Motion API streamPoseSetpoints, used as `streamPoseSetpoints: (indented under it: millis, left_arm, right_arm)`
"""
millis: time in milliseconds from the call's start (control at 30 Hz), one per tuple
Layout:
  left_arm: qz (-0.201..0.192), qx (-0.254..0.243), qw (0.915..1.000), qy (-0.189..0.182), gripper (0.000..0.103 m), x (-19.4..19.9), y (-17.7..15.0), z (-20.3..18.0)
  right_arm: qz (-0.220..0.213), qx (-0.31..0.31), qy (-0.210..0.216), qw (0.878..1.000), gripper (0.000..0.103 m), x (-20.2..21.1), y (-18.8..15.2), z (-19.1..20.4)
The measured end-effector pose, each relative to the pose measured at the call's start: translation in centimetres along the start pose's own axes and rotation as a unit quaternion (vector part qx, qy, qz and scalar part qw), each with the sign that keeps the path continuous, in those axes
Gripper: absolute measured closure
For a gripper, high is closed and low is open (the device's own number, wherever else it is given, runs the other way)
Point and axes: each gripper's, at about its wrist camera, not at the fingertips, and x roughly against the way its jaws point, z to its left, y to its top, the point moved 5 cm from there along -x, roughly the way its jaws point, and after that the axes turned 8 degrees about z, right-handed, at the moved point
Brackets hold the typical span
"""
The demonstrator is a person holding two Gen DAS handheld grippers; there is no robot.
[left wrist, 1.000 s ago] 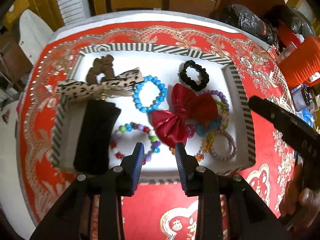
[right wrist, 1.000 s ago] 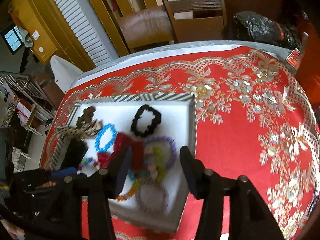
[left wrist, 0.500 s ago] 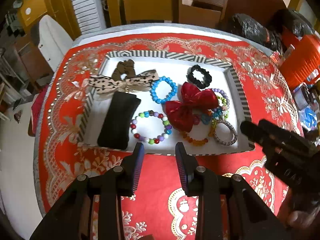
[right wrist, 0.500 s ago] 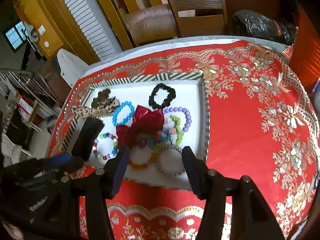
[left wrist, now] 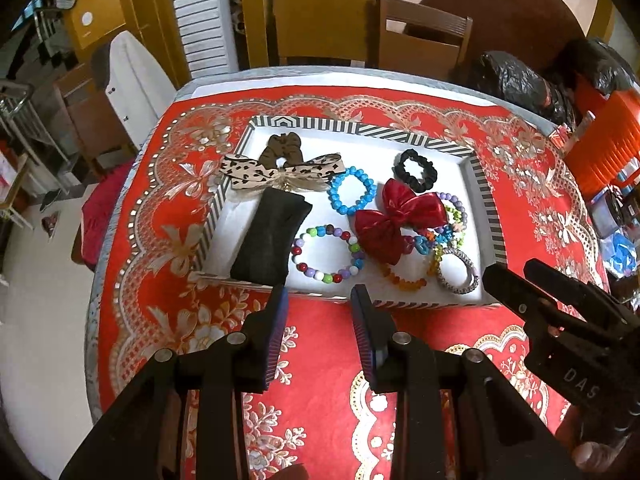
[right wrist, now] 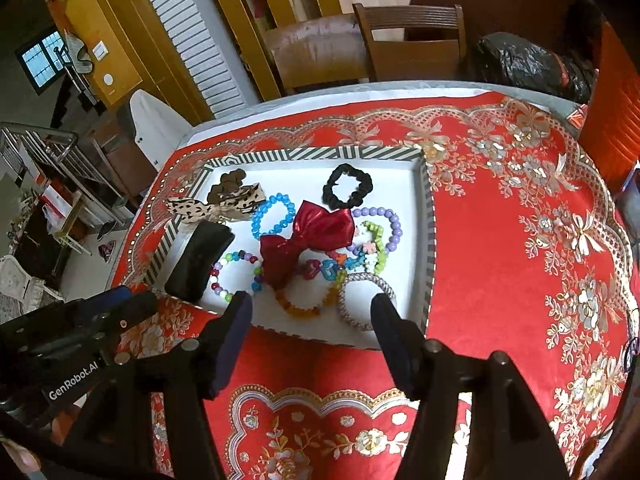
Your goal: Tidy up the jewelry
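A white tray with a striped rim (left wrist: 486, 204) (right wrist: 427, 240) sits on the red cloth. It holds a red bow (left wrist: 394, 218) (right wrist: 310, 238), a blue bead bracelet (left wrist: 352, 190), a multicoloured bead bracelet (left wrist: 326, 256), a black scrunchie (left wrist: 416, 170) (right wrist: 347, 190), a leopard bow (left wrist: 276, 172), a black pouch (left wrist: 270, 236) and a silver bangle (left wrist: 458, 272) (right wrist: 366, 300). My left gripper (left wrist: 318, 300) is open and empty, above the cloth just in front of the tray. My right gripper (right wrist: 312, 308) is open and empty, over the tray's near edge.
The round table has a red and gold cloth (right wrist: 520, 240). Wooden chairs (left wrist: 420, 36) stand behind it. Black bags (left wrist: 516, 80) and an orange container (left wrist: 608, 148) lie at the right. The right gripper's body shows in the left wrist view (left wrist: 560, 312).
Both grippers have pulled back and up from the tray. The tray looks smaller and farther. Nothing in the tray has moved.
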Motion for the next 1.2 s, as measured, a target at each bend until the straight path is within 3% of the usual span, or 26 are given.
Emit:
streamPoseSetpoints:
  millis: [1200]
  left_arm:
    - [-0.011,0.004,0.9999,0.008,0.09,1.1,0.1,1.1]
  right_arm:
    - [-0.001,0.014,-0.006,1.0,0.034,1.1,-0.8,1.3]
